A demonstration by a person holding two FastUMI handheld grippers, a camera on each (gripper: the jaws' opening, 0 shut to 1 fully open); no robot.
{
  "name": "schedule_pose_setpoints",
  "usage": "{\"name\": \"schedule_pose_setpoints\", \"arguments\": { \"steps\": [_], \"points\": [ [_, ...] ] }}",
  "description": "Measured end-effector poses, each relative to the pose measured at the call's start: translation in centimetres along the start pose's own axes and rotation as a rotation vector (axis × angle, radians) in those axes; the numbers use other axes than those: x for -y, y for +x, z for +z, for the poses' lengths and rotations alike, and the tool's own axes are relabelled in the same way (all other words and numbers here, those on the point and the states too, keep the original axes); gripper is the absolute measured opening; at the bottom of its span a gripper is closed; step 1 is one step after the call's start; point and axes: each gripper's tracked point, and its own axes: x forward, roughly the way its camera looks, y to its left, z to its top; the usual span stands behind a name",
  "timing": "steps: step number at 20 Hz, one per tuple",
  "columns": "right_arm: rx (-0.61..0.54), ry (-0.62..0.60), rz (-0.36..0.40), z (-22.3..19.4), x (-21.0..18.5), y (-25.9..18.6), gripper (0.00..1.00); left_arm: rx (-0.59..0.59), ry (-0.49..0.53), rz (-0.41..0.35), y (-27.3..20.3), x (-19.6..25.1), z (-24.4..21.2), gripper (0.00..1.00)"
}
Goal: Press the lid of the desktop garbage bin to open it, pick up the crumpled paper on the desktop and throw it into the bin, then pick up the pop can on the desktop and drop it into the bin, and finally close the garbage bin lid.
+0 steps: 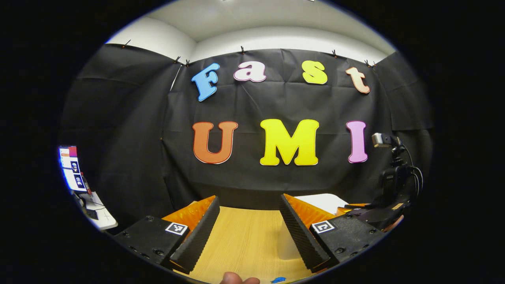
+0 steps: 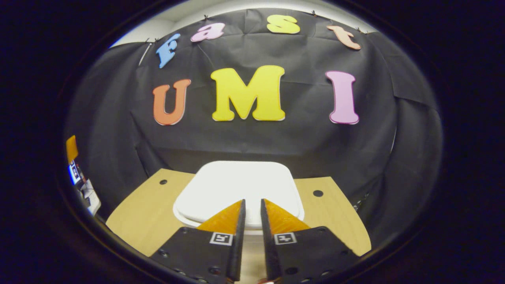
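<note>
The right gripper (image 2: 252, 205) hovers over the bin (image 2: 240, 189) – its fingers nearly together, grasping nothing, tips above the closed white lid's near edge. The bin sits mid-table (image 2: 146, 213). The left gripper (image 1: 249, 205) is spread wide over bare wood – the bin (image 1: 315, 201) lies behind its right finger

The left gripper view looks level from low over the bench (image 1: 244, 236), facing the booth's back wall across its far edge. The right gripper view faces the same wall from close above the bin's closed lid (image 2: 240, 185). Both views share the wall and the bench's far edge.
</note>
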Motion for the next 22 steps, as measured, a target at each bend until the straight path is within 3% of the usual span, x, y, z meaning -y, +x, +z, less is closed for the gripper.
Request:
{"name": "schedule_pose_setpoints", "arguments": {
  "steps": [5, 7, 14, 22],
  "points": [
    [0.104, -0.040, -0.013, 3.0, 0.5, -1.8, 0.87, -0.028, -0.005, -0.021, 0.0, 0.2, -1.5, 0.98],
    [0.129, -0.040, -0.011, 3.7, 0.3, -2.6, 0.96, -0.048, -0.005, -0.043, -0.1, 0.7, -2.4, 0.98],
    [0.165, -0.040, -0.016, 2.8, 1.1, -6.0, 0.95, -0.133, -0.009, -0.104, -0.5, 2.4, -6.3, 0.99],
    [0.091, -0.027, -0.080, -2.2, 4.4, -9.0, 0.95, -0.331, -0.017, -0.187, -2.1, 5.4, -13.4, 0.98]
  ]
}}
